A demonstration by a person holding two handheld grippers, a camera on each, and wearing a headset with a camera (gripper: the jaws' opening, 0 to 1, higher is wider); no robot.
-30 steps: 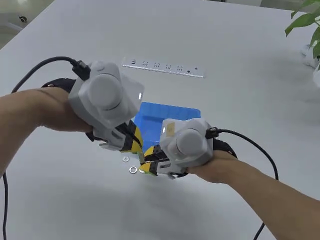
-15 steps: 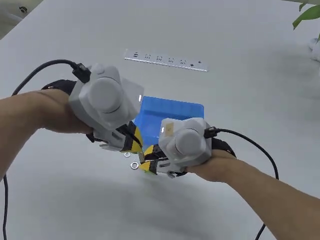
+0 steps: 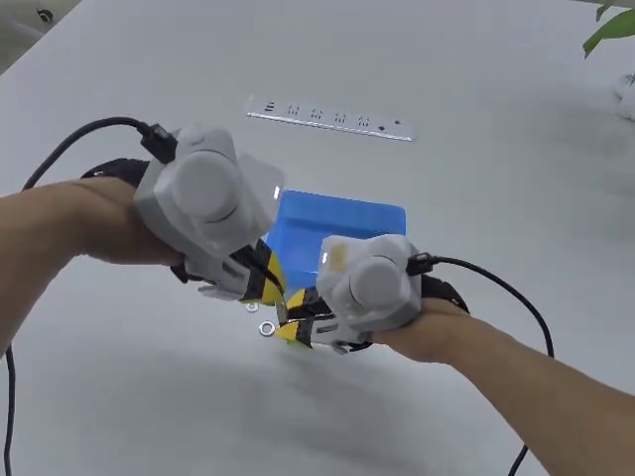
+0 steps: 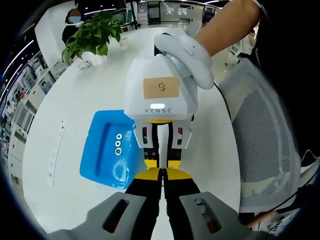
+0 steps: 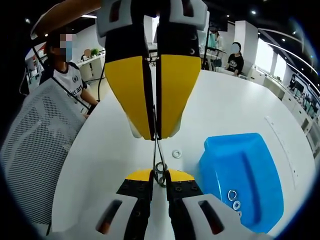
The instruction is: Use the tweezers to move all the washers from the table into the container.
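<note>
Right gripper [image 5: 160, 176] unmoved, washer [image 5: 160, 168] between its jaws

My left gripper [image 4: 161, 175] rises from the bottom centre, its yellow-tipped jaws pressed close on the thin tweezers [image 4: 160, 147]. The right gripper [image 4: 161, 162] faces me at mid-frame, tip to tip with mine, with an arm [image 4: 225, 25] reaching it from the upper right. Left of centre, the blue container [image 4: 100, 150] holds three washers [image 4: 118, 144]. A mesh chair [image 4: 265, 135] stands at the right

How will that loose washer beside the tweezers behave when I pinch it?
The washer lies flat, thin and tiny, so probably light but hard to get under. On the smooth white table it may skate away from the tweezers.
</note>
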